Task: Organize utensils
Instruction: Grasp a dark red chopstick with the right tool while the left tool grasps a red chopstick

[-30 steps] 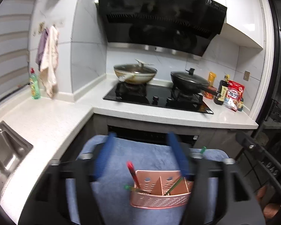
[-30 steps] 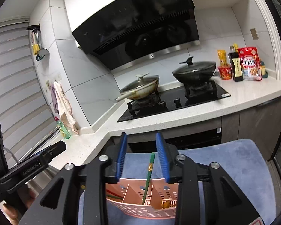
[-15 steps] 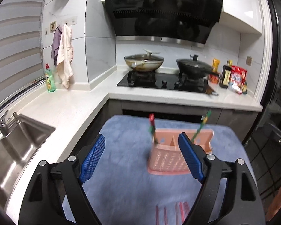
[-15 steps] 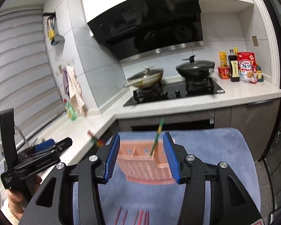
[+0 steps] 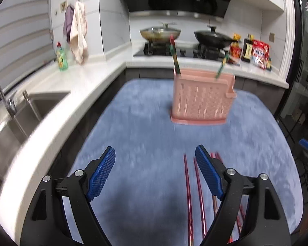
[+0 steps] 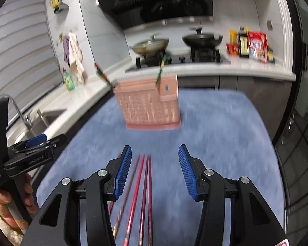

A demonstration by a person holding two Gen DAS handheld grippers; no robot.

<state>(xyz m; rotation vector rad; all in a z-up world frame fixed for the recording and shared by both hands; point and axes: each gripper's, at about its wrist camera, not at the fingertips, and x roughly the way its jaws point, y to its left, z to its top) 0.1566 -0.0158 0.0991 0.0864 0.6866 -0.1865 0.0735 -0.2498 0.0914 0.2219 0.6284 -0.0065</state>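
Note:
A pink perforated utensil holder [image 5: 202, 98] stands upright on a blue mat [image 5: 145, 135], with two green-and-red chopsticks [image 5: 174, 55] sticking out of its ends. It also shows in the right wrist view [image 6: 149, 106]. Several red chopsticks [image 5: 190, 194] lie on the mat near me, also in the right wrist view [image 6: 142, 192]. My left gripper [image 5: 155, 172] is open and empty, hovering left of the loose chopsticks. My right gripper [image 6: 155, 169] is open and empty, above their tips.
A white counter [image 5: 57, 94] with a steel sink [image 5: 20, 114] and a green bottle [image 5: 62, 57] runs along the left. A hob with two pans [image 5: 160, 33] is behind. Packets and bottles [image 6: 248, 45] stand at the back right. The left gripper's body [image 6: 20, 155] sits at left.
Both grippers have pulled back from the pink holder toward the near end of the mat. The right gripper's jaws have opened wider. The loose red chopsticks have come fully into view.

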